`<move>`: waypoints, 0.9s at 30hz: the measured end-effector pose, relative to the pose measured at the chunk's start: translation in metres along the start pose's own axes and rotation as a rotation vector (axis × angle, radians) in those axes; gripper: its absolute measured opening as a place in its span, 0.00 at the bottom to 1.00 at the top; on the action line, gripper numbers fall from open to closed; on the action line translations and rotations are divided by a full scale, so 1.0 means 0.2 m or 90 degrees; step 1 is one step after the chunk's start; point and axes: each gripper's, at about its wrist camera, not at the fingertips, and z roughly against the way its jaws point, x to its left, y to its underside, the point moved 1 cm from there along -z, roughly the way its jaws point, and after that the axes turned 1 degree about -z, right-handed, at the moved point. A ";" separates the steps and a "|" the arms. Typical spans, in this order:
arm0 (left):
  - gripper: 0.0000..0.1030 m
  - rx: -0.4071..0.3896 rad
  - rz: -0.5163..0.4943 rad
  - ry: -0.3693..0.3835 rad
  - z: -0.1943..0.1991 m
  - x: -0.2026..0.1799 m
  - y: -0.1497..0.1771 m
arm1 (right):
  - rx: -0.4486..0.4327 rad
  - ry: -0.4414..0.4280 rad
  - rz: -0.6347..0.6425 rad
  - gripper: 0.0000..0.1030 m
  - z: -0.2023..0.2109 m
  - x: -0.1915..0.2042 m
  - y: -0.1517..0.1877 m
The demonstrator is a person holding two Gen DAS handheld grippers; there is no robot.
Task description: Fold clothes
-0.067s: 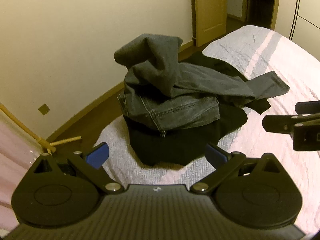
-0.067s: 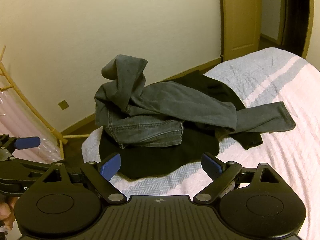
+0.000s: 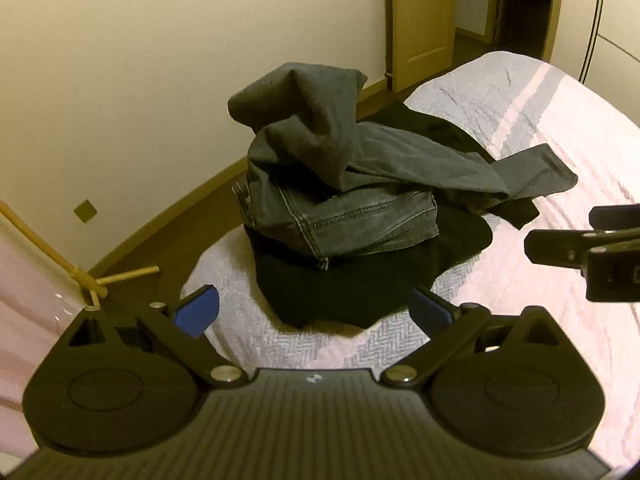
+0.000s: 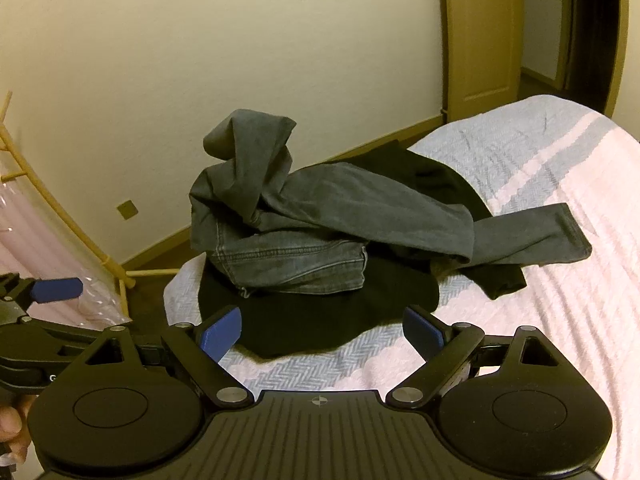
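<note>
In the left wrist view, the left gripper [image 3: 314,314] has its blue-padded fingers [image 3: 198,311] spread wide with nothing between them, short of the clothes. Grey jeans [image 3: 352,208] lie crumpled in a heap on top of a black garment [image 3: 340,284] near the corner of the bed [image 3: 560,152]. The right gripper [image 3: 560,254] shows at the right edge.

In the right wrist view, the right gripper [image 4: 322,332] likewise stands wide open and empty, before the same pile: jeans [image 4: 320,224] over the black garment [image 4: 320,308], one leg trailing right across the bed [image 4: 520,320]. The left gripper [image 4: 56,290] shows at the left.
</note>
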 end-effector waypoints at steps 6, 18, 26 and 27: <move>0.96 -0.013 0.010 0.018 0.02 -0.04 0.05 | -0.001 0.004 -0.001 0.88 0.00 0.00 0.01; 0.96 0.020 0.012 0.035 -0.01 -0.02 0.03 | 0.004 -0.002 -0.004 0.88 0.00 -0.02 0.02; 0.96 0.018 0.013 0.037 0.01 -0.02 0.04 | 0.007 0.000 0.005 0.88 0.01 -0.01 0.03; 0.96 0.018 0.014 0.037 0.01 -0.02 0.04 | 0.007 0.000 0.005 0.88 0.01 -0.01 0.03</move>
